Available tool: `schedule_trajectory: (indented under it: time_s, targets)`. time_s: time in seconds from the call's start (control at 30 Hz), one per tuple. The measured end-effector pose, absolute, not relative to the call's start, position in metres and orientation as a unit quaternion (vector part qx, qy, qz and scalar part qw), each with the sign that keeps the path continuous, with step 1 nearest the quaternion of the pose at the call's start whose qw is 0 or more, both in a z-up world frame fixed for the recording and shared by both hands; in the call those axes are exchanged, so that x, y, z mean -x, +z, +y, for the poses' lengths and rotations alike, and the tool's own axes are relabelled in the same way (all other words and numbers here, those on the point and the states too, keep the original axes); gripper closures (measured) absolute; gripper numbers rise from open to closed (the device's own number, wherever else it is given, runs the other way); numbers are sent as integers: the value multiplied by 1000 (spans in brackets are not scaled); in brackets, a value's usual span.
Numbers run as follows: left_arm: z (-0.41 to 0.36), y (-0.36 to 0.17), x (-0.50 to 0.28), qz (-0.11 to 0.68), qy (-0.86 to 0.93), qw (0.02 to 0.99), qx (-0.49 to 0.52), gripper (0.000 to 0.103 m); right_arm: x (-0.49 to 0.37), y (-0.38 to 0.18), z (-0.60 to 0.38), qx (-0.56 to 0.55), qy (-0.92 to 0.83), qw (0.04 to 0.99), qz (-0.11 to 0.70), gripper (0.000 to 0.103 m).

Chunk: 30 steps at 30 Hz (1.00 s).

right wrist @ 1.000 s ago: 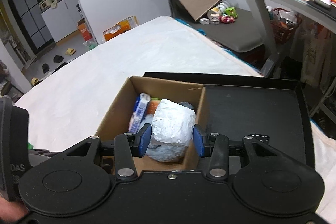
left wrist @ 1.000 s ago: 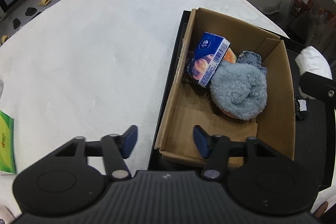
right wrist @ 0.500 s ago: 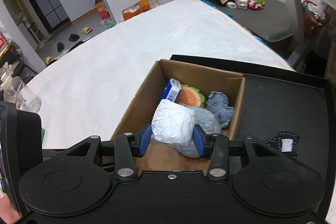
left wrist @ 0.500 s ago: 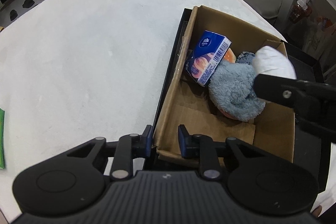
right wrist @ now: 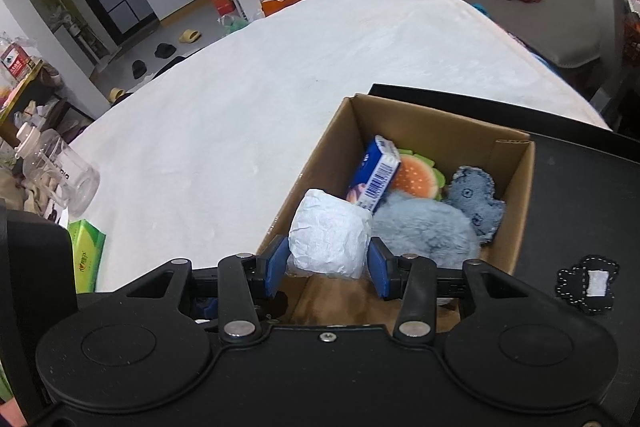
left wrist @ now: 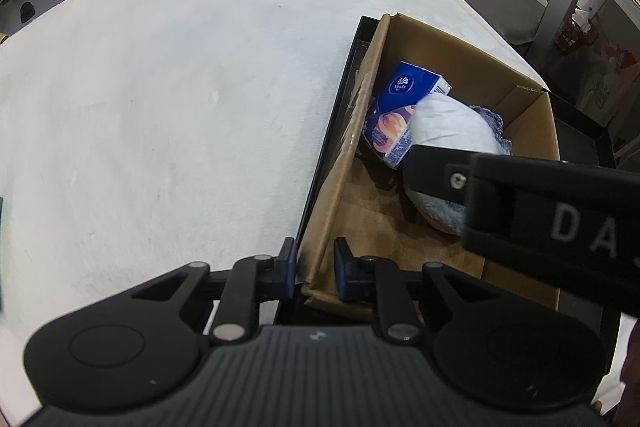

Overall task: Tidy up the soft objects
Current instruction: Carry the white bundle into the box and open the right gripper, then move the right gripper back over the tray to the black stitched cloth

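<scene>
An open cardboard box sits on a black tray. Inside lie a blue tissue pack, a grey-blue plush, an orange and green plush and a denim piece. My right gripper is shut on a white paper roll and holds it over the box's near left part. My left gripper is shut on the box's near left corner wall.
The white tabletop spreads to the left. A green tissue pack and a clear jar lie at its left edge. A small black patch lies on the tray right of the box.
My left gripper closed on the box's corner wall. My right gripper carried the paper roll from the right, over the box, toward its near left side.
</scene>
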<state>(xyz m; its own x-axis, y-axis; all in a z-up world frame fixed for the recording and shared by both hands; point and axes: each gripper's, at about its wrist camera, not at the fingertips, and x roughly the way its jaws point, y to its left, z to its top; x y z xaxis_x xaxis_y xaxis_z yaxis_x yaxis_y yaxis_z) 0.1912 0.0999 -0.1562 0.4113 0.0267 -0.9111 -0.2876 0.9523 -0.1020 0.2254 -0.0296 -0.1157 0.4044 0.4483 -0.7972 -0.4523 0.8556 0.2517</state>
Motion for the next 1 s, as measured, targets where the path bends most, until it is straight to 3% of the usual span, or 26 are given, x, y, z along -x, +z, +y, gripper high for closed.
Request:
schedule_trajectory:
  time_s: [0.17,0.33,0.87,1.0]
  targets:
    - [101,-157,-194,535,96,830,125,85,-227,-119,-25,2,269,834,482,58]
    - [102,-157,-195,537,97,828,130,85,-228,-119,-25,1,277,830,484,48]
    - [88,-148,-195,541,106,829,99,83,-222,-106,-72,-21,243,854,459,47]
    - [86,-147,-197,545,109,826,96,81,-222,-103,-87,-19,231,861,453,41]
